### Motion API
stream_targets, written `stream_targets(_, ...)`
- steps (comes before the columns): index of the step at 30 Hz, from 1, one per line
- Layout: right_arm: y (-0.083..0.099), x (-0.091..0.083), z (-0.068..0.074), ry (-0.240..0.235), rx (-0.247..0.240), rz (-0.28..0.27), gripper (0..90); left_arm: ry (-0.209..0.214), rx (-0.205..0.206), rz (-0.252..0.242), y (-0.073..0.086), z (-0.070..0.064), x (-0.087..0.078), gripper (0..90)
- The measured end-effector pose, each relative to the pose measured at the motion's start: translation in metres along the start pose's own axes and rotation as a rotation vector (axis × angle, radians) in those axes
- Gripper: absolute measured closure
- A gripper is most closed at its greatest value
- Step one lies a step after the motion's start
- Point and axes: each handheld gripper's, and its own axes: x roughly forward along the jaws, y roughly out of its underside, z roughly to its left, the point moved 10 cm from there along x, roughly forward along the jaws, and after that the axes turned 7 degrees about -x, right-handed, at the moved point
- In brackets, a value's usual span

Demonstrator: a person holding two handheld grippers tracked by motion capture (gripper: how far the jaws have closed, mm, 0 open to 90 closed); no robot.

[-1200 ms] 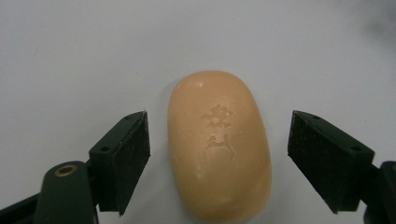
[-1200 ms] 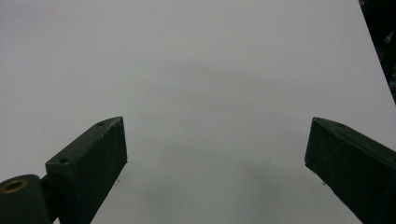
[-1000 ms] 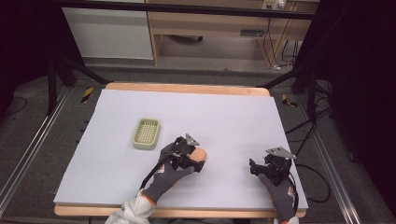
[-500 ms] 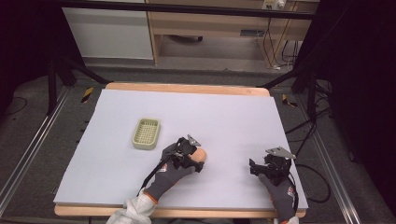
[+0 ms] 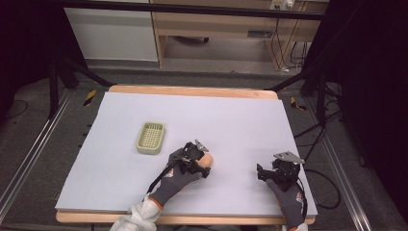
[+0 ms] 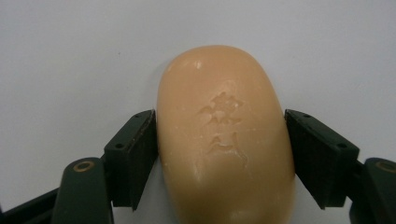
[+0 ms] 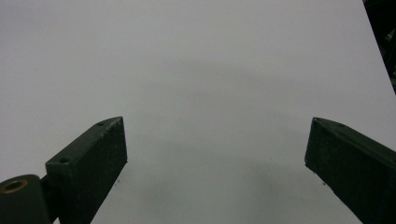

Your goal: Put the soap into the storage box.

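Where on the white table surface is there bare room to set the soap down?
The far half beyond the pale green slotted soap dish is bare, as is the stretch between the left gripper, holding the peach oval soap bar, and the open right gripper. It is crowded only around dish and left gripper.

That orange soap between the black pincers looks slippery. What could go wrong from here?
The soap bar is smooth and rounded, and the left gripper presses only on its two curved sides, so it might squirt forward or twist when lifted. The green dish sits apart from it, up and to the left, so a weak hold could drop the bar on the way there. A hard squeeze could dent the bar. The right gripper is open over bare table, too far off to catch it.
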Motion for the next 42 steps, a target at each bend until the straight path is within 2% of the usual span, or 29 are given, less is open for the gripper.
stream_targets(9,0.0,0.0,0.0,-0.001,0.005,0.001,6.0,-0.016,-0.001,0.019,-0.001,0.0,0.0,29.0)
stream_targets(23,0.0,0.0,0.0,-0.001,0.003,-0.002,6.0,-0.006,-0.005,0.02,-0.001,0.0,-0.002,30.2)
stream_targets(33,0.0,0.0,0.0,0.0,-0.001,-0.001,6.0,0.005,0.009,-0.005,-0.003,-0.002,-0.02,30.5)
stream_targets(39,0.0,0.0,0.0,0.002,-0.001,0.0,5.9,0.003,0.019,-0.015,-0.001,0.002,-0.031,30.6)
stream_targets(42,0.0,0.0,-0.001,0.002,-0.001,0.001,5.9,0.004,0.012,-0.026,-0.001,0.005,-0.036,30.7)
